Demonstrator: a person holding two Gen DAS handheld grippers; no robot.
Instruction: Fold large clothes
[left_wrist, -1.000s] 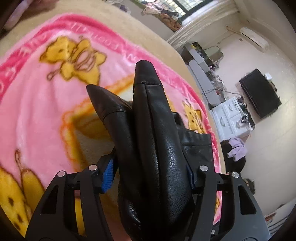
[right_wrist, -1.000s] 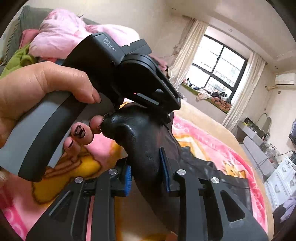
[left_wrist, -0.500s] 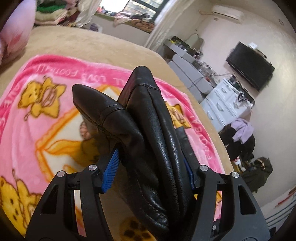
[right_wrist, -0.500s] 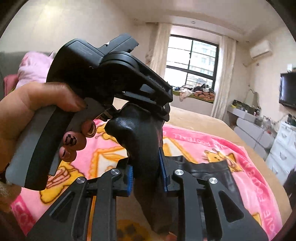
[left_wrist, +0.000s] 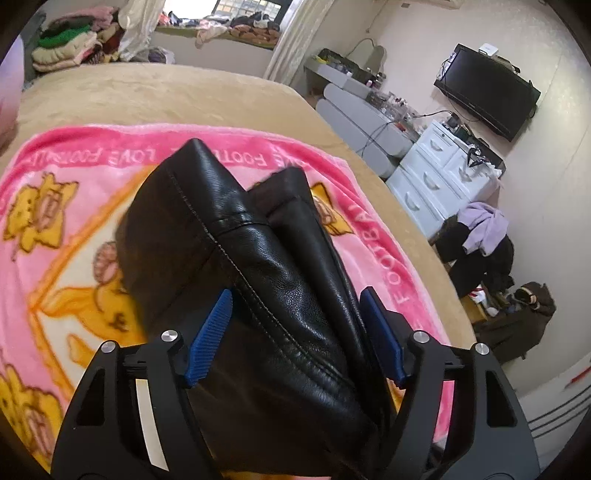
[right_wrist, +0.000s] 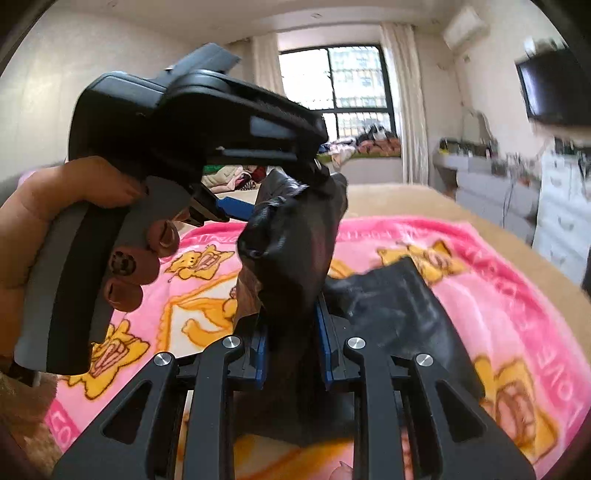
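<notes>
A black leather garment (left_wrist: 258, 266) is held up over a pink cartoon blanket (left_wrist: 66, 192) on a bed. My left gripper (left_wrist: 295, 332) is shut on a thick bunch of the garment between its blue pads. My right gripper (right_wrist: 291, 336) is shut on another bunch of the same garment (right_wrist: 291, 251). In the right wrist view the left gripper (right_wrist: 273, 206) sits just above and left, held by a hand (right_wrist: 122, 229), pinching the garment's top. The rest of the garment (right_wrist: 399, 310) lies on the blanket (right_wrist: 498, 277) to the right.
The bed has a tan cover (left_wrist: 184, 92). A white dresser (left_wrist: 443, 173), a wall TV (left_wrist: 487, 88) and piled clothes (left_wrist: 480, 236) stand right of the bed. Folded laundry (left_wrist: 66, 51) lies at the far left by the window.
Both grippers have swung with the garment, so the views turned toward the room and window. The garment's held ends rose and shifted; both grips stayed shut.
</notes>
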